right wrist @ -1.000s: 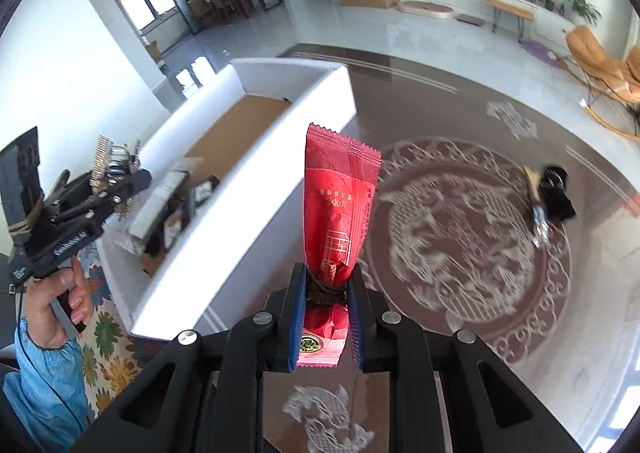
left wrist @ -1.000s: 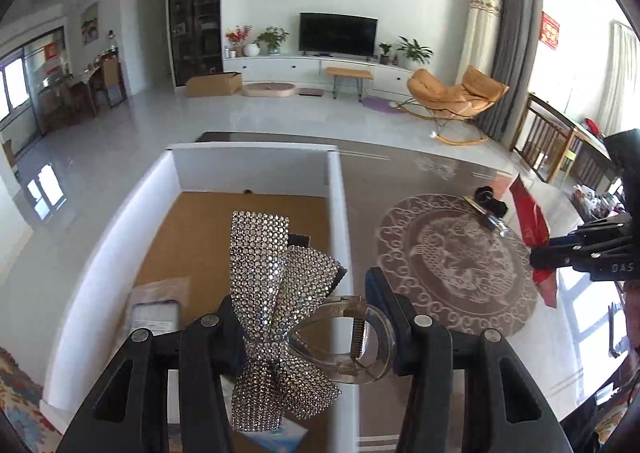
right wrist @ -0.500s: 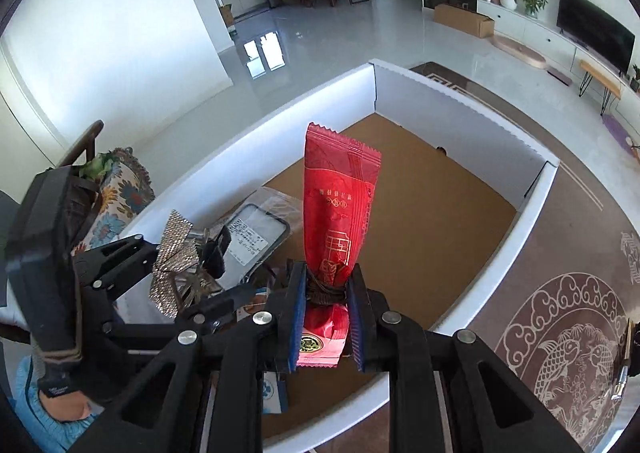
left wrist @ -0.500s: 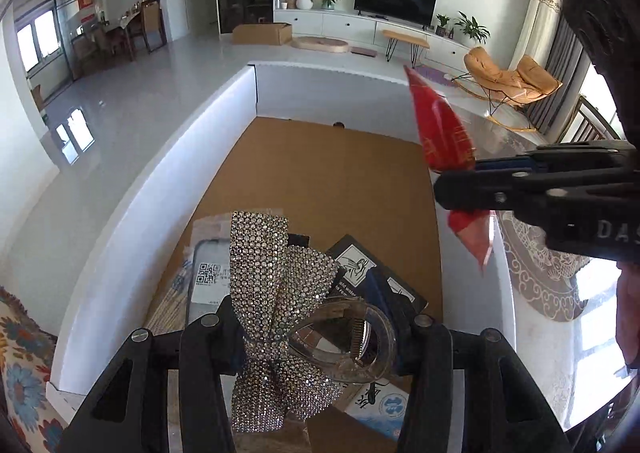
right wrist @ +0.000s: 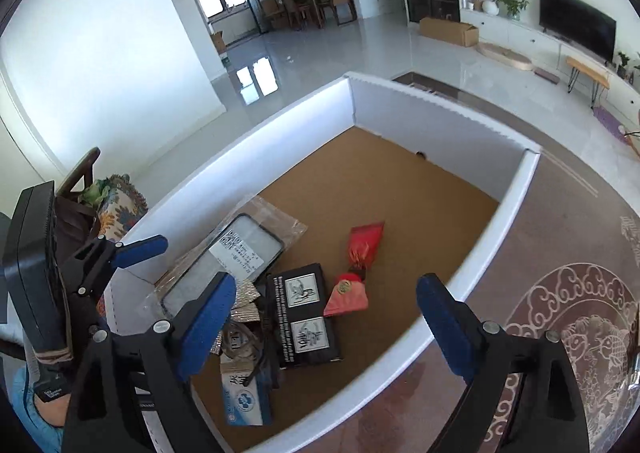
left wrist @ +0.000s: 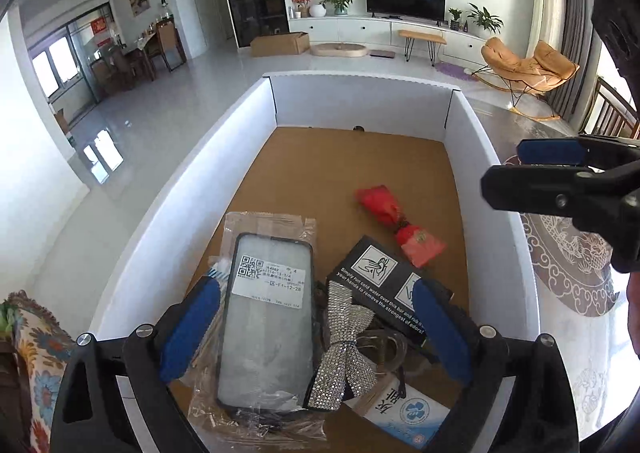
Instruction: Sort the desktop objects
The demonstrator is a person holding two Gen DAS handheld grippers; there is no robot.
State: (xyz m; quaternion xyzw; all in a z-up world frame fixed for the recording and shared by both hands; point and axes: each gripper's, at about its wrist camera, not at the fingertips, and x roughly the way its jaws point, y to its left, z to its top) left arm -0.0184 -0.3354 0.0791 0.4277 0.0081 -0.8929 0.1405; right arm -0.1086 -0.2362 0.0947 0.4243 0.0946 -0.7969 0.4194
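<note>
Both my claws hang open over a white box (left wrist: 168, 213) with a brown floor. Left claw (left wrist: 316, 337) has just spread its jaws; the rhinestone bow (left wrist: 344, 349) it let go lies between them on the box floor, touching neither blue pad. Right claw (right wrist: 326, 327) has also just opened, and nothing sits between its pads. Its red packet (right wrist: 358, 269) rests on the floor near the box's middle, pinched at the waist, one end just beside a black card (right wrist: 304, 319). A bagged phone case (left wrist: 268, 317) lies left of the bow. A blue-and-white packet (right wrist: 246, 401) lies nearest me.
</note>
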